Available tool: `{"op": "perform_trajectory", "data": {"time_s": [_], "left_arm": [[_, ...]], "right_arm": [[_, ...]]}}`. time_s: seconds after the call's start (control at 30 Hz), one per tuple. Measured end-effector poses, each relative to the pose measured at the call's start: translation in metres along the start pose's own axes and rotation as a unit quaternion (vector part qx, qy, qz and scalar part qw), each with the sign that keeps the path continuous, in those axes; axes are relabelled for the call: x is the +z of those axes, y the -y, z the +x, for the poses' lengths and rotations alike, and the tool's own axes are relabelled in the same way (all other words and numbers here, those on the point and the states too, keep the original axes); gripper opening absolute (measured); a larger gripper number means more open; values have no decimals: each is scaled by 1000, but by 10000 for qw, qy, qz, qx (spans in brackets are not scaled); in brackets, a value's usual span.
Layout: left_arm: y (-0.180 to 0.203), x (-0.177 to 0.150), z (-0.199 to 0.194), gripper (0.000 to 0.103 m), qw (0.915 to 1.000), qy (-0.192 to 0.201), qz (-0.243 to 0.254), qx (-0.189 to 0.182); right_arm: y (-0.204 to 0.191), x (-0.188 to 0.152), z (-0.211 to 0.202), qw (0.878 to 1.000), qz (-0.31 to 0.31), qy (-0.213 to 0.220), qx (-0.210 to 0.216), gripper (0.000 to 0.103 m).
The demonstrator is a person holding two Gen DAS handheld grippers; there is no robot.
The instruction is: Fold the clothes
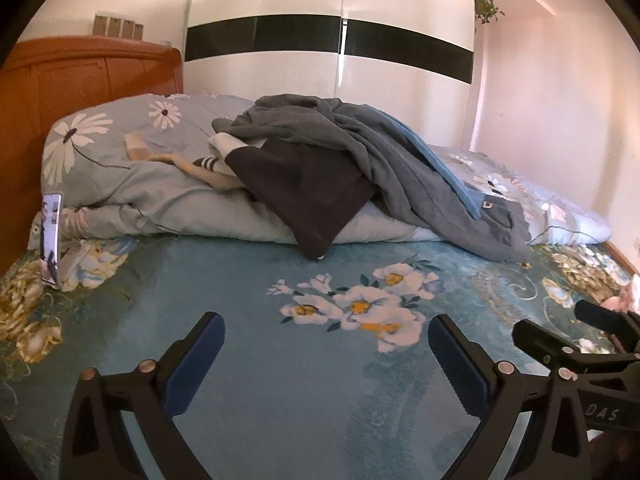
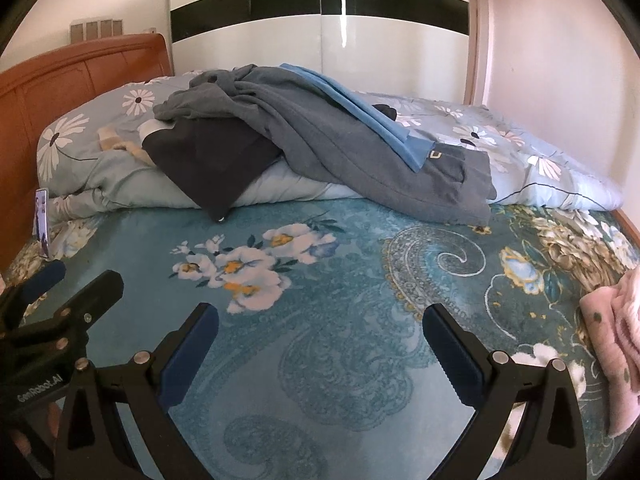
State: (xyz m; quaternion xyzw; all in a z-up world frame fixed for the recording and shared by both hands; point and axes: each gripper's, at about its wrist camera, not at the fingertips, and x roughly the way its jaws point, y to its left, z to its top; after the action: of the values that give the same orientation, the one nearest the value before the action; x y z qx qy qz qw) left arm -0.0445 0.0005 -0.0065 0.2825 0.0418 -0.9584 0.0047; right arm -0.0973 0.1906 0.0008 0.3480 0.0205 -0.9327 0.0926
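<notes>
Both grippers, left gripper [image 1: 326,334] and right gripper [image 2: 320,326], gape empty; only right wrist shows pink garment [image 2: 616,344].

A glossy white wardrobe [image 1: 332,40] with a black band stands behind the bed's orange wooden headboard [image 1: 80,76], between pink walls [image 1: 560,80].
</notes>
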Motion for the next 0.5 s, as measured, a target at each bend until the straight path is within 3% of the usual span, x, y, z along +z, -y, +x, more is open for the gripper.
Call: {"op": "perform_trajectory", "data": {"time_s": [0.5], "left_arm": [[-3,5,17,103,9997,-204,-8,-125]], "right_arm": [[1,0,8,9998,-119,-130,-5,102]]}}
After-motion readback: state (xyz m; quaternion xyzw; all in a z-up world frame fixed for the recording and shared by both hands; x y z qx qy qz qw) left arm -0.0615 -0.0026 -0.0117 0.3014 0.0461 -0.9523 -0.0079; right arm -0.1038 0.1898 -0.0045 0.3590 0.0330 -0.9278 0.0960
